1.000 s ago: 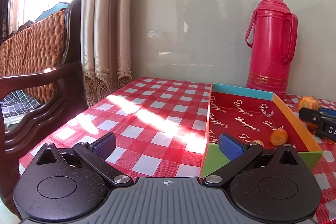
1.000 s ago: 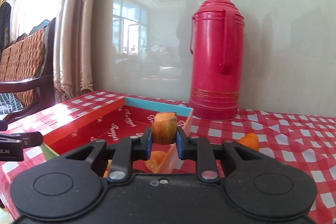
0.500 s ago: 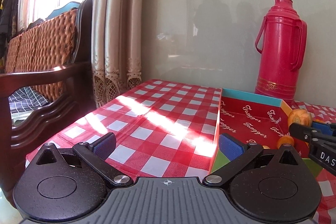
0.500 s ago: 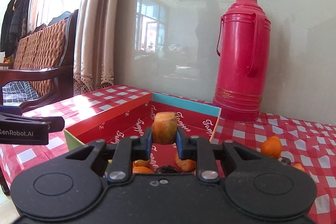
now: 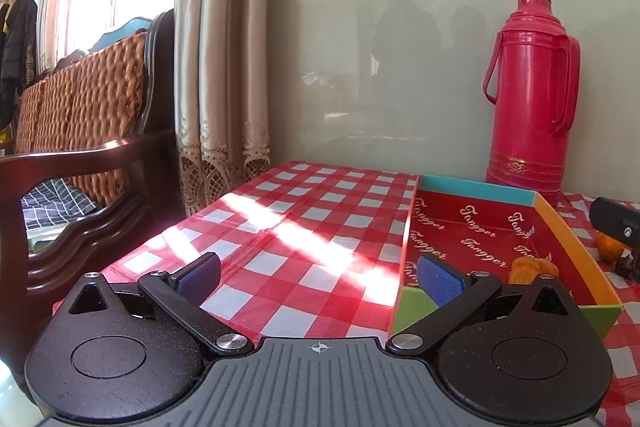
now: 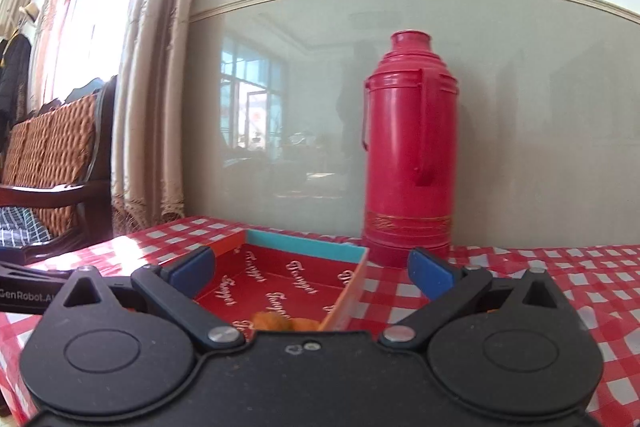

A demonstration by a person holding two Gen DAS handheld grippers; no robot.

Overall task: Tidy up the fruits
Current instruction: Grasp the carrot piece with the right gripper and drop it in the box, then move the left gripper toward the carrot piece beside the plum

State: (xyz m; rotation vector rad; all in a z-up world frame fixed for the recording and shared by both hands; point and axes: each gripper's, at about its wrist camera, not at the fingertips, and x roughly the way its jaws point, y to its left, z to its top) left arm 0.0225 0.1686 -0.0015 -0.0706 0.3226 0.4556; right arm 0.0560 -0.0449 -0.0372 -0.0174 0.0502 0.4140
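- Right wrist view looks level over the box (image 6: pixel 304 247), a shallow cardboard tray with a red printed floor, a teal far wall and an orange right wall
- right gripper (image 6: pixel 314 269) has just been opening and its jaws now stand wide apart with nothing between them, one blue pad over the box's left wall and the other beyond its right wall
- orange fruit pieces (image 6: pixel 286 321) lie on the box floor at its near end, against the orange wall, partly hidden by the gripper body
- red flask (image 6: pixel 410 155) stands upright just behind the box's far right corner, against the wall
- left gripper (image 5: pixel 318 277), seen from the left wrist, is spread open and empty, to the left of the box and over the checked tablecloth (image 5: pixel 304 227); its right pad sits at the box's green near wall
- from that view one fruit piece (image 5: pixel 532 269) shows inside the box near its right wall, and another orange fruit (image 5: pixel 610 249) lies on the cloth outside that wall, under the black tip of the right gripper
- wooden bench (image 5: pixel 80 131) and curtain (image 5: pixel 216 67) stand well left of the box
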